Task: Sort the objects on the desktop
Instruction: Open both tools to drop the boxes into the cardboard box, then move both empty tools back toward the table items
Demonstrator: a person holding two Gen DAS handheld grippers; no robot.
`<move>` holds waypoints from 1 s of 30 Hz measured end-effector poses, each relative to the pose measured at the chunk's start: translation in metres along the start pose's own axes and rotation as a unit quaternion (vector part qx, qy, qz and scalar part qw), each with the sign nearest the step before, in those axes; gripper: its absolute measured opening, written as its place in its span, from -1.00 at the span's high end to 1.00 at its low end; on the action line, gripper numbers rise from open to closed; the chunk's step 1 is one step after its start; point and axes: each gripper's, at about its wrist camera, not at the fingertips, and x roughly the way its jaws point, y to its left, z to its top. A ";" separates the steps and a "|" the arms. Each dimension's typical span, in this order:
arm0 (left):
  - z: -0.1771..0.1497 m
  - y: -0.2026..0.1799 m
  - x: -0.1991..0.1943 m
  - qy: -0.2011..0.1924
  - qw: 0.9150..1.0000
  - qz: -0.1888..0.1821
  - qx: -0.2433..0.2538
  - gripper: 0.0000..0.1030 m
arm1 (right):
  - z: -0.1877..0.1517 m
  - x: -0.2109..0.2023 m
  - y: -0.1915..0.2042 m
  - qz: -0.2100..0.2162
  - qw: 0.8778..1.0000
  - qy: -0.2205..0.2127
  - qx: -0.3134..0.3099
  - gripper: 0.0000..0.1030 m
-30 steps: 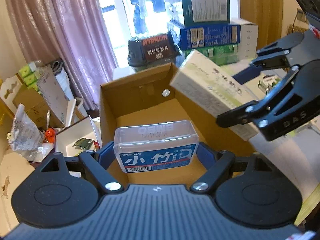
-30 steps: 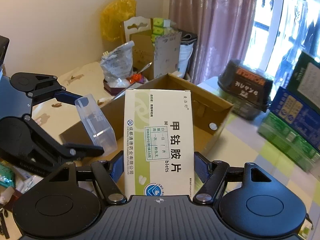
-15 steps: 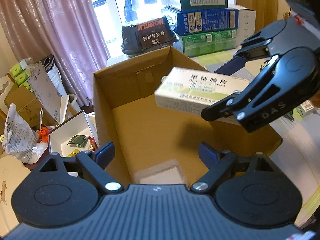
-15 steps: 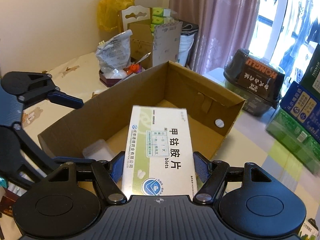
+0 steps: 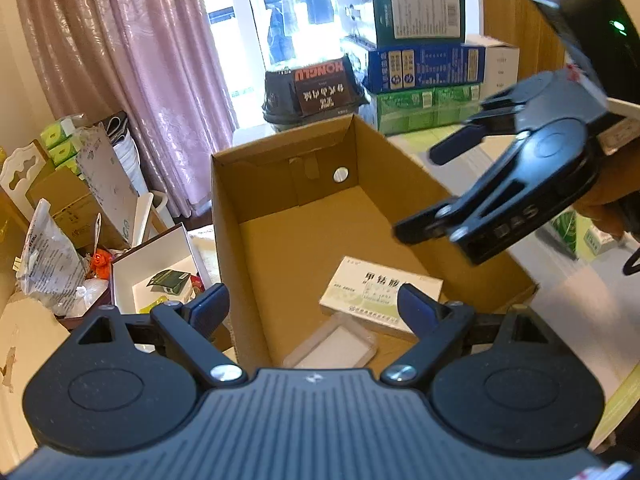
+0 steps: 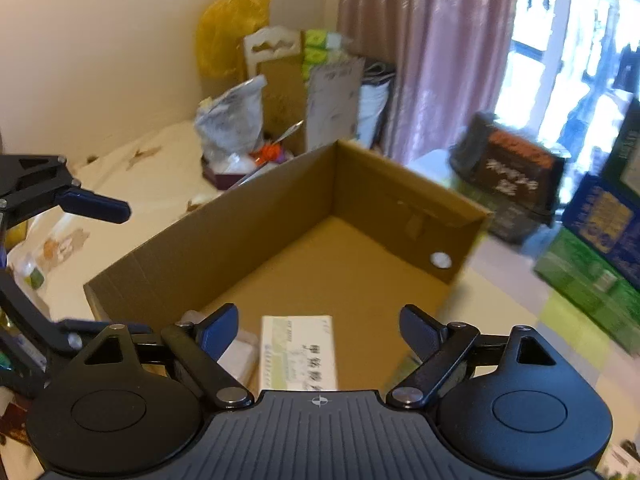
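Lying flat now in the cardboard box (image 5: 280, 240), just below both open, empty hand-held grippers (left (image 5: 310, 306), right (image 6: 318, 326)): medicine carton (image 5: 376, 296) released beside clear case (image 5: 332, 346). Two items sorted.

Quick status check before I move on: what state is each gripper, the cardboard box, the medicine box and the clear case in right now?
Left gripper: open, holding nothing, above the box's near end.
Right gripper: open, holding nothing, above the box.
Cardboard box: open-topped, upright.
Medicine box: lying flat on the cardboard box floor, label up.
Clear plastic case: lying flat on the floor beside the medicine box; touching or not, cannot tell.
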 end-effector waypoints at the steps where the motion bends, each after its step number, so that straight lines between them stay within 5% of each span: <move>1: 0.001 -0.002 -0.004 -0.002 1.000 -0.001 -0.003 -0.72 | -0.003 -0.011 -0.004 -0.009 1.000 -0.007 0.005 -0.65; 8: 0.013 -0.043 -0.045 -0.041 0.999 -0.018 -0.001 -0.77 | -0.071 -0.110 -0.036 -0.068 0.993 -0.047 0.081 -0.81; 18: 0.014 -0.140 -0.078 -0.069 0.992 -0.103 0.033 -0.89 | -0.229 -0.234 -0.072 -0.143 0.961 -0.004 0.238 -0.83; 23: 0.011 -0.190 -0.069 -0.053 0.986 -0.144 0.058 -0.91 | -0.270 -0.280 -0.085 -0.179 0.950 0.006 0.255 -0.83; 30: 0.012 -0.237 -0.050 -0.030 0.978 -0.181 0.095 -0.91 | -0.290 -0.300 -0.097 -0.183 0.953 0.004 0.243 -0.83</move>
